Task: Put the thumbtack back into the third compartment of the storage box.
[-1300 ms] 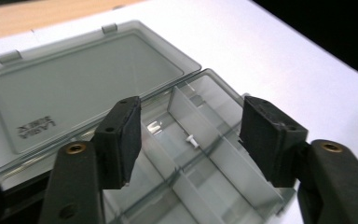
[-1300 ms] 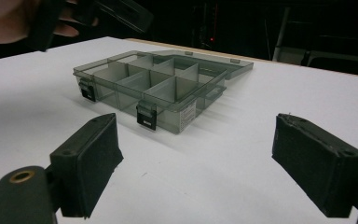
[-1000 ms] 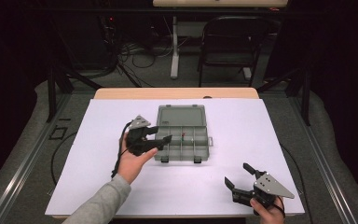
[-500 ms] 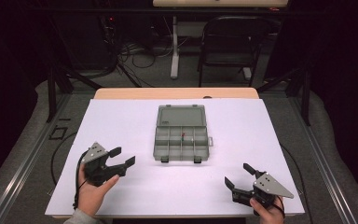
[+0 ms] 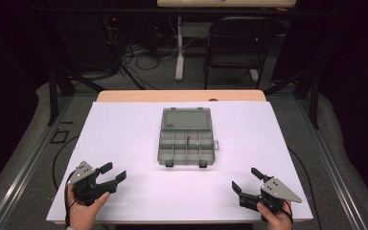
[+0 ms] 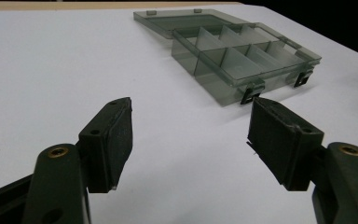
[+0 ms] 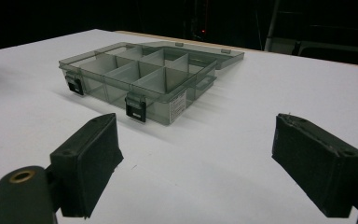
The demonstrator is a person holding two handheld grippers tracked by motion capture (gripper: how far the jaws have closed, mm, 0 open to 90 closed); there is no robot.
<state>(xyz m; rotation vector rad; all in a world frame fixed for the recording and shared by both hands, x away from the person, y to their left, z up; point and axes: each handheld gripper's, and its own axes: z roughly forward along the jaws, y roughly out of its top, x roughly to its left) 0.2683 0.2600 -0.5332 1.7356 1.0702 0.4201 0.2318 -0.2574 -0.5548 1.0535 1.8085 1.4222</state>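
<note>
Organizer box (image 5: 187,139) of smoky clear plastic sits mid-surface, lid folded flat behind it, two black latches on its near edge. Divided compartments; one small red-and-green item (image 5: 189,140) in a middle cell, too small to identify. White surface (image 5: 124,124) otherwise bare around it. Left gripper (image 5: 113,173) held low at the near left corner, fingers (image 6: 109,140) spread, gripping nothing. Right gripper (image 5: 247,181) at the near right corner, fingers (image 7: 91,158) likewise spread and empty. Both well apart from the box.
</note>
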